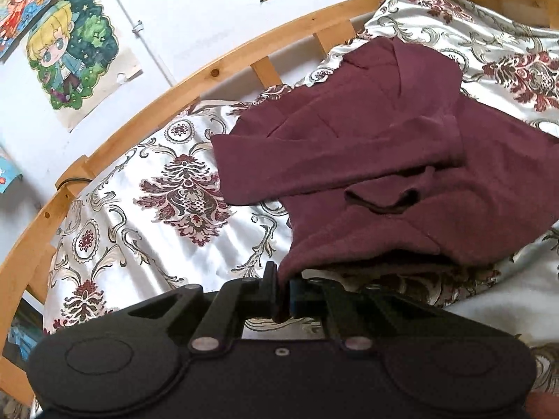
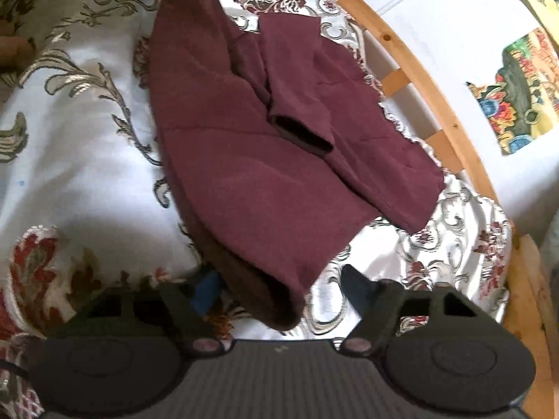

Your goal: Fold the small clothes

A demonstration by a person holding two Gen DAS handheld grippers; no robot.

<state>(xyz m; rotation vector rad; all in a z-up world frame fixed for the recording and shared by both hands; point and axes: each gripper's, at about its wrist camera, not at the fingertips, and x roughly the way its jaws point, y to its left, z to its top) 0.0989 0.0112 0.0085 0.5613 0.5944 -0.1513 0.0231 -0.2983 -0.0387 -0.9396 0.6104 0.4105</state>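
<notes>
On the bed, across the floral satin bedspread (image 1: 146, 216), I find a maroon sweater (image 1: 384, 160) lying partly folded, one sleeve laid back across its body with the cuff opening facing up. It sits toward the wooden bed rail (image 1: 195, 80) and the white wall behind, where coloured cartoon drawings (image 1: 70, 56) are stuck.

My left gripper (image 1: 283, 295) is clamped on a corner of the sweater; the fabric runs straight into the closed jaws and rises from there in a lifted fold, with shadow beneath it on the bedspread.

From the right wrist camera, the same sweater (image 2: 265, 146) spreads away from me, its near edge hanging between the fingers. My right gripper (image 2: 279, 289) stands with jaws wide apart. The left finger is mostly hidden behind the drooping hem, and the right finger (image 2: 360, 289) stands clear of the cloth over the bedspread (image 2: 77, 146). I cannot tell whether the hidden finger touches the fabric. The bed rail (image 2: 419, 70) curves along the right side of that view.
</notes>
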